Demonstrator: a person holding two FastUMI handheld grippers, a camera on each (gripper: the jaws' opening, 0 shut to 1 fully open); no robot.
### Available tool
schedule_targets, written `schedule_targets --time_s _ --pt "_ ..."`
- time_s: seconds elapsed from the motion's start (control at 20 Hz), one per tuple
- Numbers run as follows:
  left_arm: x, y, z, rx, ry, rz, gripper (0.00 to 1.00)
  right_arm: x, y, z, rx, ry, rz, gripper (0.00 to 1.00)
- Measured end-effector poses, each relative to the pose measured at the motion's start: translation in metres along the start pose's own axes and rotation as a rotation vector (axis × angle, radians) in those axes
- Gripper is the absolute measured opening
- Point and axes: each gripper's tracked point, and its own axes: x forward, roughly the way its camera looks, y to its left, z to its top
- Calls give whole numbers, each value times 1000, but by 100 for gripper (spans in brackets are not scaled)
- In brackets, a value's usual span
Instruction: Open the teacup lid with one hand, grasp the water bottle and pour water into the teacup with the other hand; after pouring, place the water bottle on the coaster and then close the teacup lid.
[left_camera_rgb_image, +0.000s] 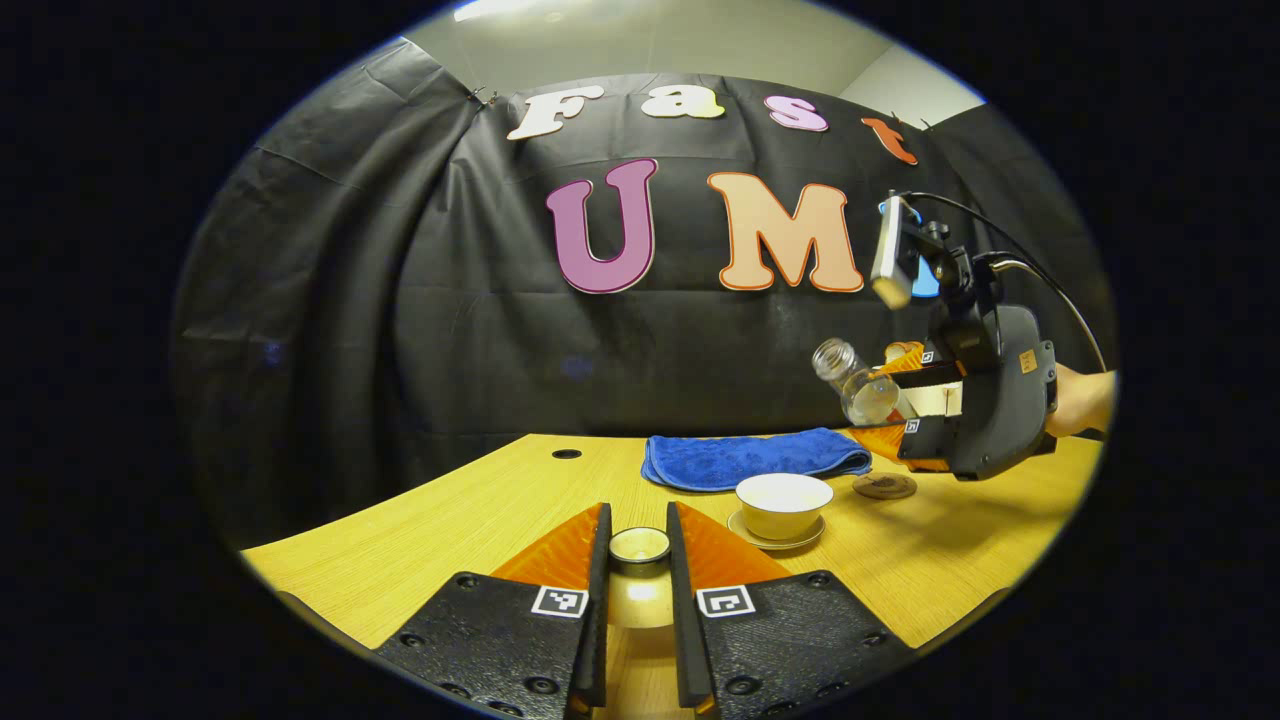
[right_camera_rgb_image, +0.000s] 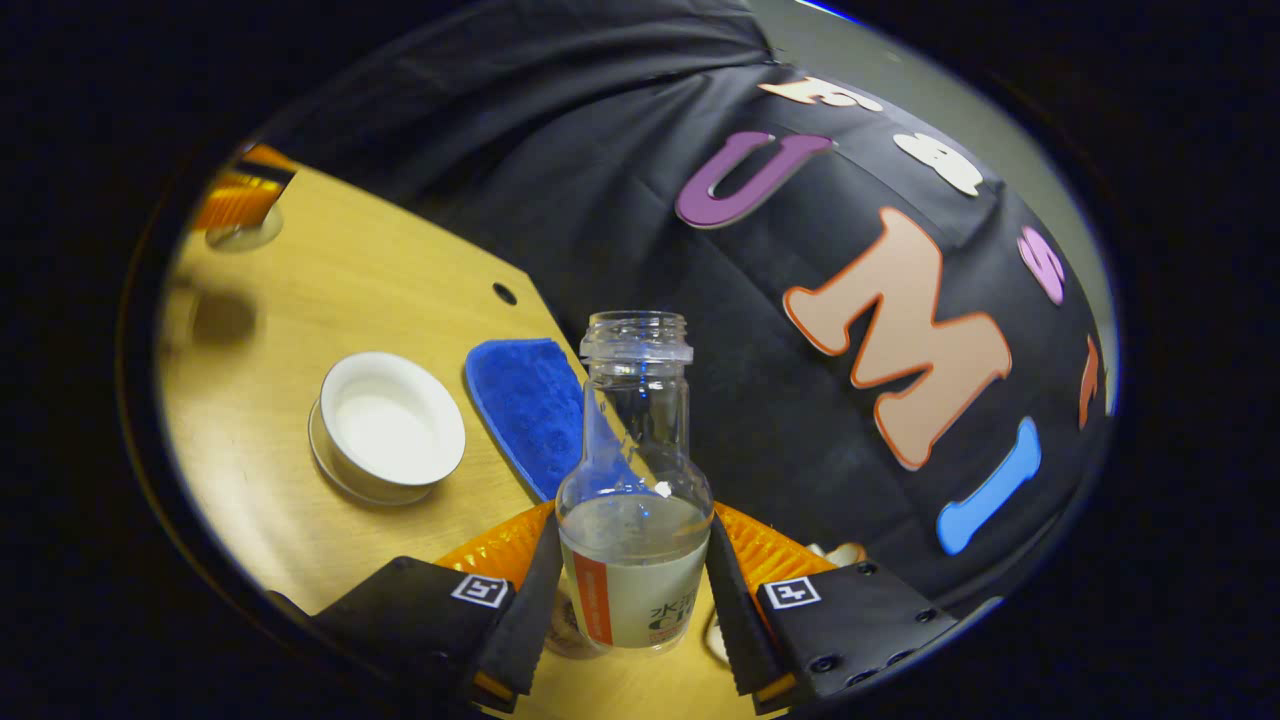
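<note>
My left gripper (left_camera_rgb_image: 637, 530) is shut on the teacup lid (left_camera_rgb_image: 640, 548) and holds it just above the wooden table, near me. The white teacup (left_camera_rgb_image: 783, 503) stands uncovered on its saucer a little ahead and to the right. Above and right of the cup, my right gripper (left_camera_rgb_image: 915, 400) is shut on a clear water bottle (left_camera_rgb_image: 858, 385), tilted with its uncapped mouth toward the cup. In the right gripper view the bottle (right_camera_rgb_image: 635, 500), partly filled, sits between the fingers of the right gripper (right_camera_rgb_image: 632, 540), with the teacup (right_camera_rgb_image: 385, 425) to its lower left. The left gripper (right_camera_rgb_image: 240, 205) is far off.
A folded blue cloth (left_camera_rgb_image: 750, 458) lies behind the teacup. A round dark coaster (left_camera_rgb_image: 884, 486) lies on the table right of the cup, below the right gripper. A hand (left_camera_rgb_image: 1085, 400) holds that gripper. The table (left_camera_rgb_image: 450, 520) has a small hole (left_camera_rgb_image: 566, 454) near its back edge.
</note>
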Motion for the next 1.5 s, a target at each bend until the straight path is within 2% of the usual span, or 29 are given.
schedule_targets --time_s 0.05,0.15,0.2,0.25,0.35,0.4,0.55,0.7,0.95,1.3,1.5 --pt "0 0 0 0 0 -1 25 -1 -5 -4 119 -11 -2 74" --pt "0 0 0 0 0 -5 25 2 -16 -15 337 -32 -29 79" --pt "0 0 0 0 0 -5 25 5 -18 -21 425 -42 -41 76" --pt "0 0 0 0 0 -5 25 8 -20 -28 503 -50 -54 79" --pt "0 0 0 1 0 -6 25 16 -23 -38 633 -55 -78 75" --pt "0 0 0 1 0 -6 25 19 -21 -42 683 -52 -84 77" --pt "0 0 -1 0 1 -7 25 27 -22 -47 780 -39 -107 76" --pt "0 0 0 0 2 -6 25 33 -20 -55 836 -21 -117 77" --pt "0 0 -1 0 2 -9 25 31 -20 -56 849 -20 -132 76" --pt "0 0 0 0 1 -9 25 30 -21 -57 844 -55 -165 77" --pt "0 0 -1 0 2 -10 25 31 -22 -56 792 -71 -167 76"
